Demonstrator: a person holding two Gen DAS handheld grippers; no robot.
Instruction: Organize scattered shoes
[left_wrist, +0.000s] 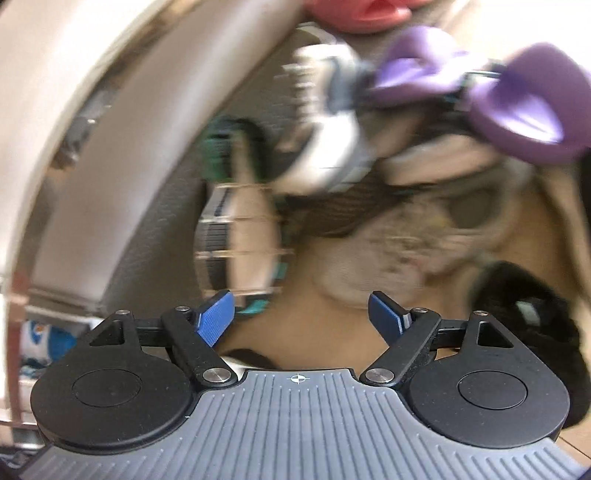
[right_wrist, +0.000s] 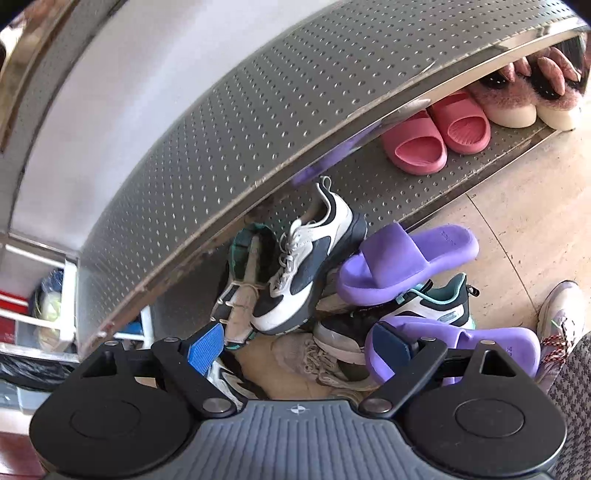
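Note:
A pile of shoes lies on the floor by a perforated metal rack (right_wrist: 295, 92). In the right wrist view I see a white and navy sneaker (right_wrist: 306, 266), a beige and green sneaker (right_wrist: 243, 280), two purple slides (right_wrist: 402, 262) (right_wrist: 480, 350), a black and teal sneaker (right_wrist: 406, 314) and a beige shoe (right_wrist: 314, 358). My right gripper (right_wrist: 295, 347) is open and empty above the pile. The left wrist view is blurred; my left gripper (left_wrist: 301, 315) is open and empty above a beige shoe (left_wrist: 369, 266), with the beige and green sneaker (left_wrist: 243, 229) and purple slides (left_wrist: 517, 103) beyond.
Pink slides (right_wrist: 436, 136) and fluffy pink slippers (right_wrist: 517, 99) stand on the rack's lower shelf. A light sneaker (right_wrist: 561, 314) lies at the right on the tiled floor (right_wrist: 517, 221). A black fuzzy shoe (left_wrist: 528, 314) is at the left view's right. White shelving (right_wrist: 44, 306) stands left.

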